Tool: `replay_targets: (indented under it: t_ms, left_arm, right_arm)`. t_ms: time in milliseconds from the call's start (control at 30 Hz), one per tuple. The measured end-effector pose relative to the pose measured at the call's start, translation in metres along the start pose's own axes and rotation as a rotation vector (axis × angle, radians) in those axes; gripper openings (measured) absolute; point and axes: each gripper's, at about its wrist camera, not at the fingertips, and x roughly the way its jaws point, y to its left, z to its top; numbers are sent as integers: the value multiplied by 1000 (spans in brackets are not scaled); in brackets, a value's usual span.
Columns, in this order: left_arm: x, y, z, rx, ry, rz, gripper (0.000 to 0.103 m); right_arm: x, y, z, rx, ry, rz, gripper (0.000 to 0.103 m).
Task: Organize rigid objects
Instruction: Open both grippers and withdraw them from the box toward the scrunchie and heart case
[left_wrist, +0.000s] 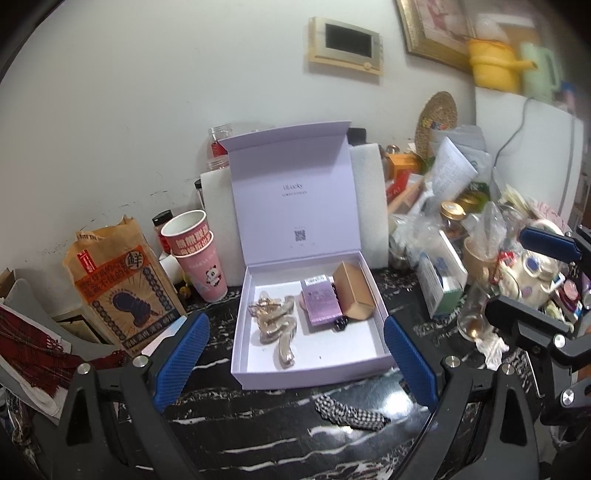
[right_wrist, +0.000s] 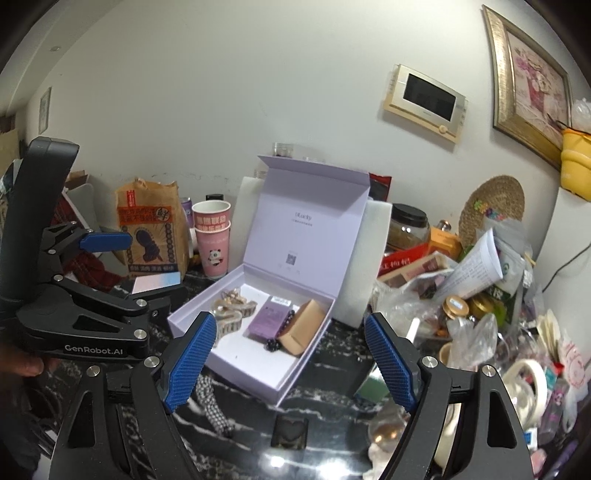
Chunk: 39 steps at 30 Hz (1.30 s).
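**Spotter:** What have you got on the left side?

**Me:** My left tongs (left_wrist: 295, 365) hang spread wide with nothing between them, low over the dark marbled tabletop (left_wrist: 258, 443). Just ahead sits the lilac box (left_wrist: 310, 376), lid standing upright. Inside I see the gold hair clips (left_wrist: 275, 325) on the left of the tray, the purple carton (left_wrist: 320, 304) in the middle and the gold carton (left_wrist: 354, 295) against the right wall, tilted. A dark bead bracelet (left_wrist: 340, 323) lies at the front of the two cartons, touching them.

**Spotter:** And the right?

**Me:** My right tongs (right_wrist: 291, 365) are released too, gripping nothing, with the box's near corner between the blue pads (right_wrist: 192, 365). From here the left tongs show at the left edge, also spread.

**Spotter:** Anything loose outside the box?

**Me:** A checked fabric scrunchie (left_wrist: 349, 411) lies on the tabletop just in front of the box. Two stacked pink paper cups (left_wrist: 197, 254) and a brown paper bag (left_wrist: 122, 284) stand to its left. Mixed clutter with jars (right_wrist: 458, 314) is piled to its right.
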Motion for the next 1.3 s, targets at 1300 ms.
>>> replay_targets:
  t_ms: [1300]
  left_arm:
    - [87, -24, -100, -70, 200, -174, 97]
  right_arm:
    - [57, -5, -119, 45, 163, 46, 84]
